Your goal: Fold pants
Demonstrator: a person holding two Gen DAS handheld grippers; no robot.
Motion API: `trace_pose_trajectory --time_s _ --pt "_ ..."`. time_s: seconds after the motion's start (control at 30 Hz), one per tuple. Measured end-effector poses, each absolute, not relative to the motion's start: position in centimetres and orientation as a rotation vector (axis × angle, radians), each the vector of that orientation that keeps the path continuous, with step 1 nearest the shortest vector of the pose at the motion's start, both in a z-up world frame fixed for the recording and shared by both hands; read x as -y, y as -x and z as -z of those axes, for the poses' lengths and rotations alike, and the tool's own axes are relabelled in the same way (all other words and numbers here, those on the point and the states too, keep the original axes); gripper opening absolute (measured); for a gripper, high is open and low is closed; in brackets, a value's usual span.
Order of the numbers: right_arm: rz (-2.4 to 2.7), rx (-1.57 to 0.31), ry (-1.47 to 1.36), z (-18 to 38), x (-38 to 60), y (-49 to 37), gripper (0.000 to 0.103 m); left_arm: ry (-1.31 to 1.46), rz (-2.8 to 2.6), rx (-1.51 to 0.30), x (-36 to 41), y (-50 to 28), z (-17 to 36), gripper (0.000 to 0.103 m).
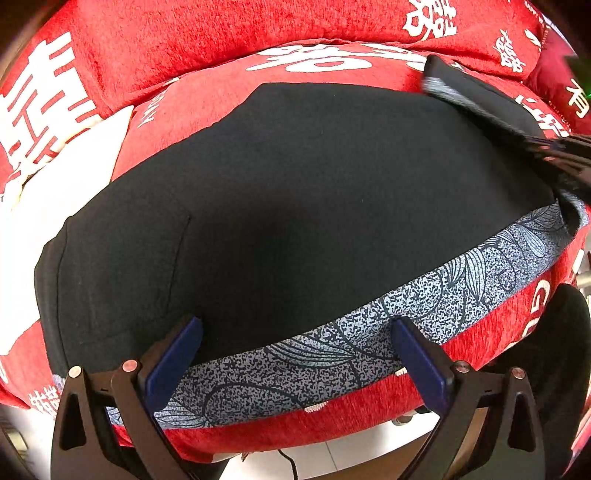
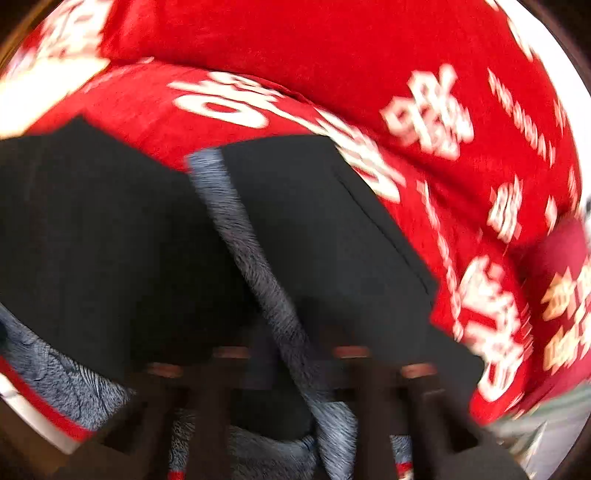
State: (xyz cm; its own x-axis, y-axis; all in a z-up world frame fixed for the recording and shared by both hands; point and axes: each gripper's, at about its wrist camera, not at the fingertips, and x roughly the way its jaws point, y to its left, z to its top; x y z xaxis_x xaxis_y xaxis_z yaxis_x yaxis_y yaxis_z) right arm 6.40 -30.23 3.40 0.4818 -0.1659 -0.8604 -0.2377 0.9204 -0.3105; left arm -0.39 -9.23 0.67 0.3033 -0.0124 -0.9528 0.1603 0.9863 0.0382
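Observation:
Black pants (image 1: 295,206) with a blue-grey leaf-patterned side stripe (image 1: 369,332) lie flat on a red sofa seat (image 1: 221,88). My left gripper (image 1: 295,332) is open at the near edge, its blue pads on either side of the stripe, empty. In the right wrist view, blurred by motion, my right gripper (image 2: 291,354) is shut on a lifted end of the pants (image 2: 314,221), with the patterned stripe (image 2: 258,266) running between the fingers. That lifted end also shows at the upper right of the left wrist view (image 1: 480,96).
The sofa backrest (image 1: 207,33) is red with white characters. A dark red cushion (image 2: 557,280) lies at the right. White floor tiles (image 1: 332,461) and a thin cable show below the seat's front edge.

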Motion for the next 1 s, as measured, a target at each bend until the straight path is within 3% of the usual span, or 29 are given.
trace_pose_trajectory --time_s 0.23,0.43,0.53,0.67,0.77,1.0 --pt "0.152 -0.887 -0.083 -8.3 44.4 -0.2 0.006 -0.045 0.155 -1.271 8.8 0.1 -1.8 0.102" --pt "0.174 -0.938 -0.498 -1.4 54.5 1.9 0.008 -0.065 0.167 -1.287 10.2 -0.2 -1.5 0.102" --pt "0.153 -0.896 -0.527 0.0 55.1 2.3 0.012 -0.074 0.164 -1.292 10.5 -0.2 -1.5 0.102" --pt "0.198 -0.847 -0.621 -0.7 56.8 3.9 0.035 -0.045 0.156 -1.277 10.5 0.0 -2.5 0.102" --pt "0.209 -0.823 -0.671 -0.4 58.2 4.1 0.078 -0.046 0.155 -1.289 10.8 -0.4 -2.2 0.102" --pt "0.176 -0.691 -0.825 0.3 60.5 3.5 0.076 -0.065 0.140 -1.308 11.4 -0.3 -1.6 0.102"
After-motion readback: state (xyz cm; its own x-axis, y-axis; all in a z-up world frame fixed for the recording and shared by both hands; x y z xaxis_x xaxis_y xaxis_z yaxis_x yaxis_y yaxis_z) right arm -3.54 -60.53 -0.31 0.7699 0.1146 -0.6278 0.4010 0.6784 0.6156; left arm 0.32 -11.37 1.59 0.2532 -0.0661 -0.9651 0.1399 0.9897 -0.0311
